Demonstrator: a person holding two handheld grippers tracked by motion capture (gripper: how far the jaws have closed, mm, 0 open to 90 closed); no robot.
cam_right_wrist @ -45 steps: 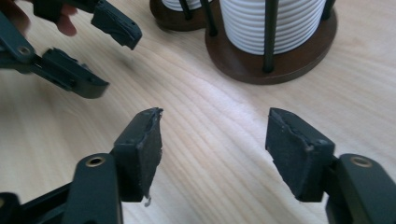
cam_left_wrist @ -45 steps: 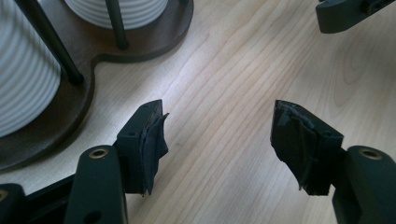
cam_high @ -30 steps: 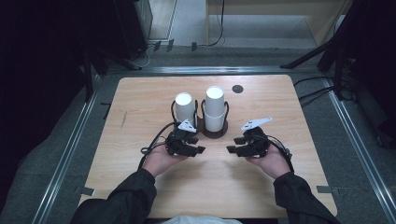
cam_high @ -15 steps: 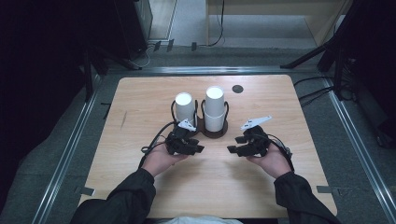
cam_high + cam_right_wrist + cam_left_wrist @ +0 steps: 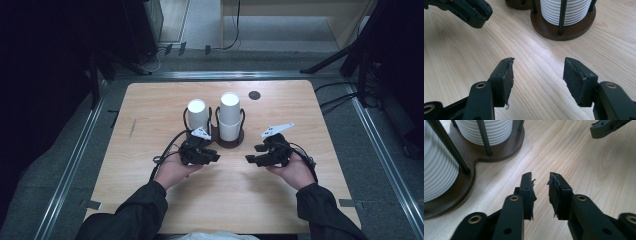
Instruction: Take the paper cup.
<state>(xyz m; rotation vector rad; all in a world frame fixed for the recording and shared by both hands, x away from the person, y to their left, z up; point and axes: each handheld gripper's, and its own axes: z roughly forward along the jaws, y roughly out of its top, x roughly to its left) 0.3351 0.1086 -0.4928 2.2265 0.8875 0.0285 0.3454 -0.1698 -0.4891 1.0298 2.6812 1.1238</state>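
Observation:
Two stacks of white ribbed cups [image 5: 196, 114] [image 5: 230, 116] stand upside down in a dark wooden holder [image 5: 239, 140] with black rods, mid-table. My left gripper [image 5: 216, 156] lies just in front of the holder and points right. Its jaws have just been closing and stand a narrow gap apart, with nothing between them [image 5: 541, 182]. My right gripper [image 5: 249, 159] faces it from the right. Its jaws have just been opening and stand wider apart, also empty [image 5: 537, 67]. The holder [image 5: 499, 152] and cups [image 5: 436, 170] are at the upper left in the left gripper view. One stack [image 5: 566, 11] is ahead in the right gripper view.
The light wooden table [image 5: 150, 115] has a small dark round disc [image 5: 254, 95] behind the cups. Bare wood lies between the two grippers and toward the near edge. Metal rails and cables run on the floor around the table.

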